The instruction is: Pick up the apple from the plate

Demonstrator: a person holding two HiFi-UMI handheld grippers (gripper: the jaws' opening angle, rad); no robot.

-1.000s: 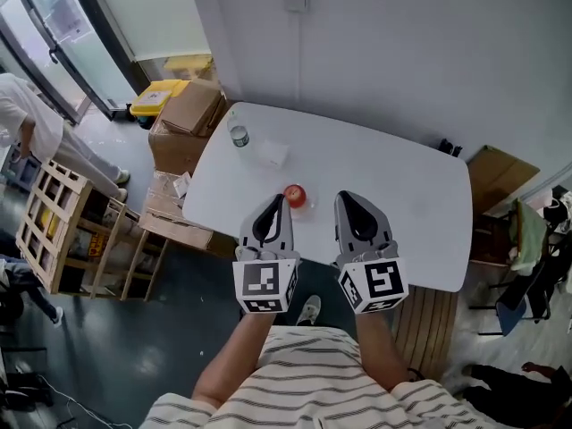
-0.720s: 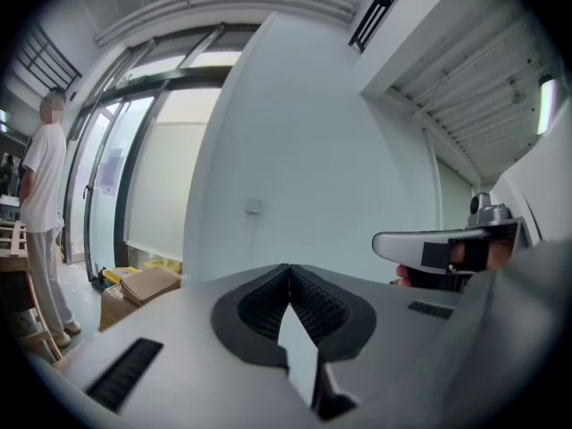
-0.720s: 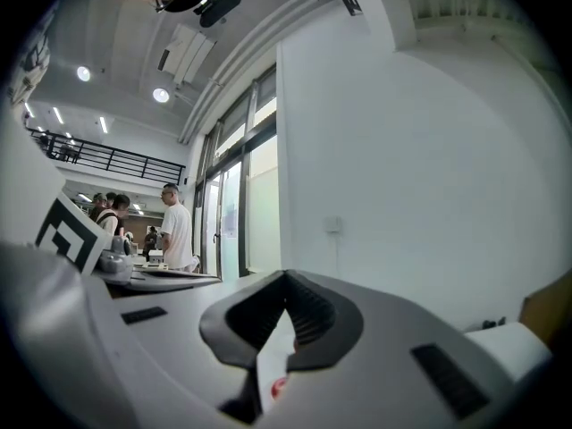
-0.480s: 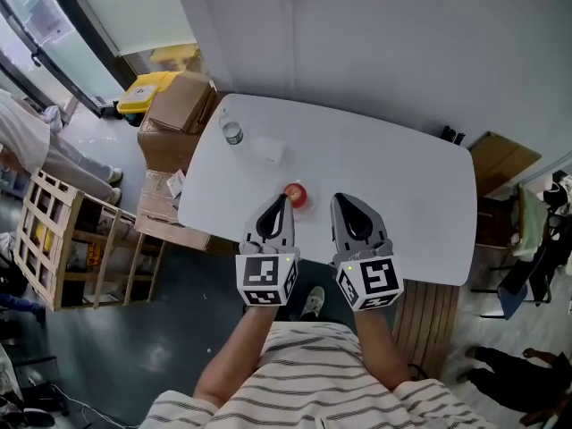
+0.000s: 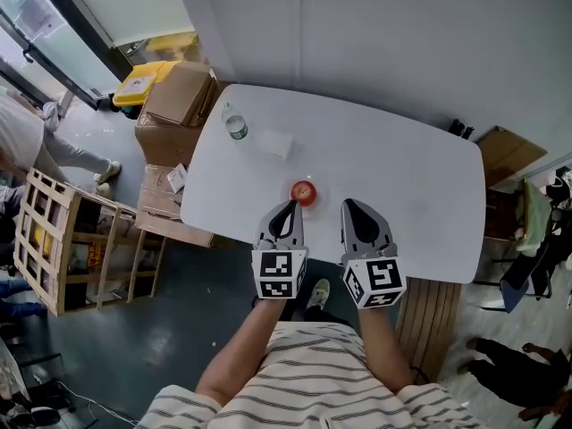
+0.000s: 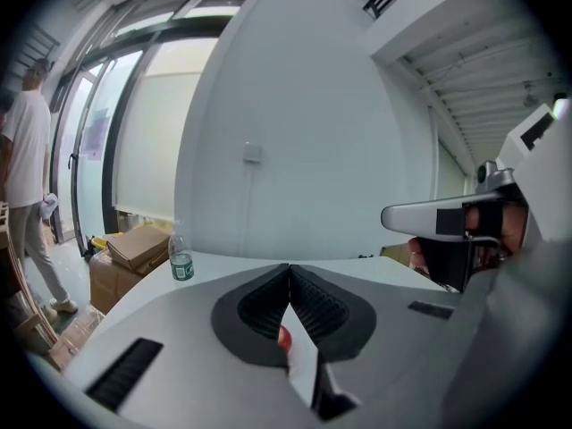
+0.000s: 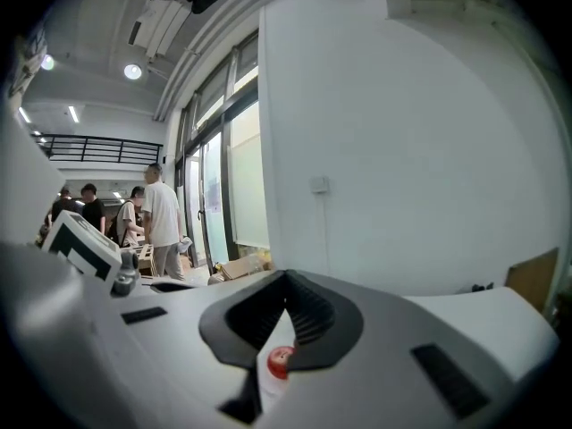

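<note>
Both grippers come down toward the apple, jaws pressed together and empty.
Against a second ago, the left gripper and right gripper sit lower and look smaller in the head view. The apple stays put on the white table, just beyond the left gripper's tip.

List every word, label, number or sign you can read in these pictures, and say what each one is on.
No text here can be read.
Green label on the water bottle: too small to read.
White sticker on the yellow container: too small to read.
Left gripper and right gripper: only black-and-white square marker patterns, no letters or numbers.
</note>
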